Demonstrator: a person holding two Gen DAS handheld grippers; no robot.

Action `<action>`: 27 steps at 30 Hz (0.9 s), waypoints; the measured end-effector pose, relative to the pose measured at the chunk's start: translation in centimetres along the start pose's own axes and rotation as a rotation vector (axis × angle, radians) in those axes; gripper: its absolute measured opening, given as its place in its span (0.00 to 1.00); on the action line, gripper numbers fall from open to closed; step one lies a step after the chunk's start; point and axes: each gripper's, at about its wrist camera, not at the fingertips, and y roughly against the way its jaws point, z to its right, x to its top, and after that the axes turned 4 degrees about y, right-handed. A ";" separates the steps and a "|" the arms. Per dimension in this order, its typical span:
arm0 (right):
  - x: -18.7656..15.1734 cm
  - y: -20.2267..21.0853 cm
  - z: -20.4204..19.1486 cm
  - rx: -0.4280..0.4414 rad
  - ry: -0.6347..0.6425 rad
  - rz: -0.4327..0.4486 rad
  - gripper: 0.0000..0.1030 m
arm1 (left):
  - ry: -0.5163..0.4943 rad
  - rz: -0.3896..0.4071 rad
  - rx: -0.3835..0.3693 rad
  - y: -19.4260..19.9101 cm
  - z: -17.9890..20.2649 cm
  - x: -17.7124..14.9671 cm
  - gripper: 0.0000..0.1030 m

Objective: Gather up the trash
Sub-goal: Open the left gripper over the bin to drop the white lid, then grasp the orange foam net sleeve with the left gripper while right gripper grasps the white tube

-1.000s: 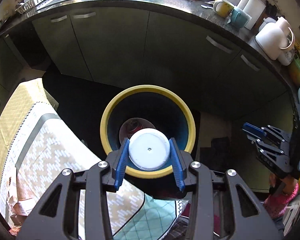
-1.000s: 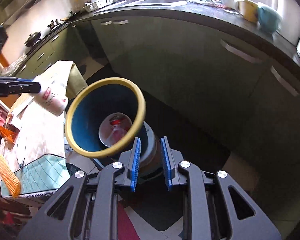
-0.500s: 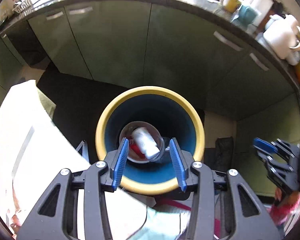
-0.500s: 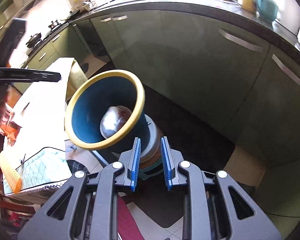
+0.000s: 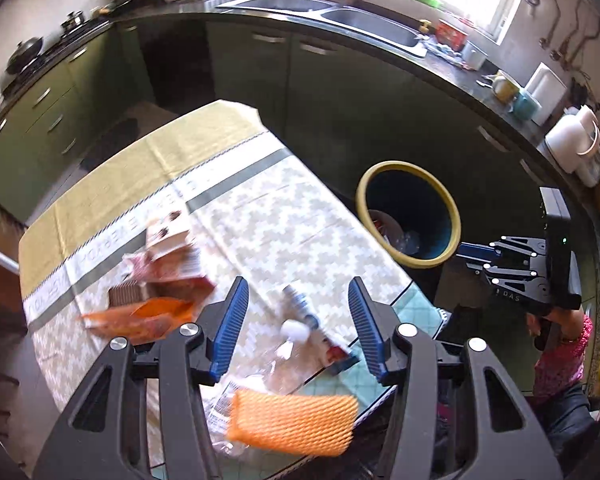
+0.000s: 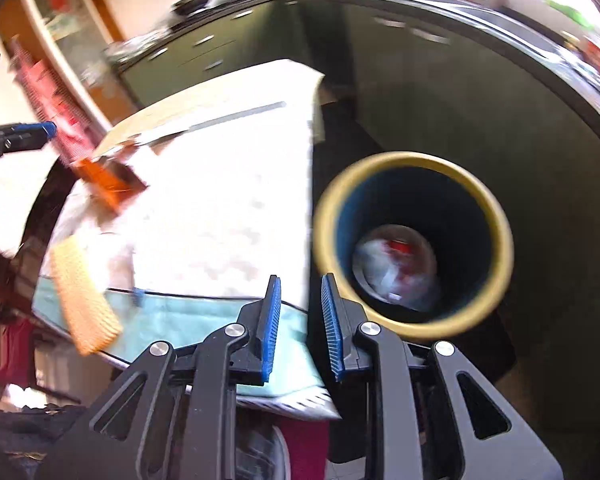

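Observation:
A blue bin with a yellow rim (image 5: 448, 208) (image 6: 500, 240) stands on the floor beside the table, with trash at its bottom. My left gripper (image 5: 296, 320) is open and empty above the table's near end. Below it lie a clear plastic bottle with a white cap (image 5: 294, 330), a small tube (image 5: 300, 306), an orange foam net (image 5: 296, 420) (image 6: 84, 300), an orange wrapper (image 5: 140, 318) and torn cartons (image 5: 172, 256). My right gripper (image 6: 298, 324) is empty, its jaws a narrow gap apart, over the table's edge by the bin; it shows in the left wrist view (image 5: 512, 268).
The table carries a yellow and white patterned cloth (image 5: 260, 216) over a teal mat (image 5: 416, 312). Dark green cabinets (image 5: 340, 92) and a counter with a sink (image 5: 340, 16) curve behind. A white jug (image 5: 576, 148) and mugs stand on the counter at right.
The white cup left my left gripper and fell into the bin. My left gripper then swung back over the table, open. My right gripper turned left toward the table.

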 end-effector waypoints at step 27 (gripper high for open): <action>4.0 -4.6 -14.3 0.220 0.250 -0.207 0.24 | 0.126 -0.265 -0.164 -5.3 -6.7 -10.0 0.49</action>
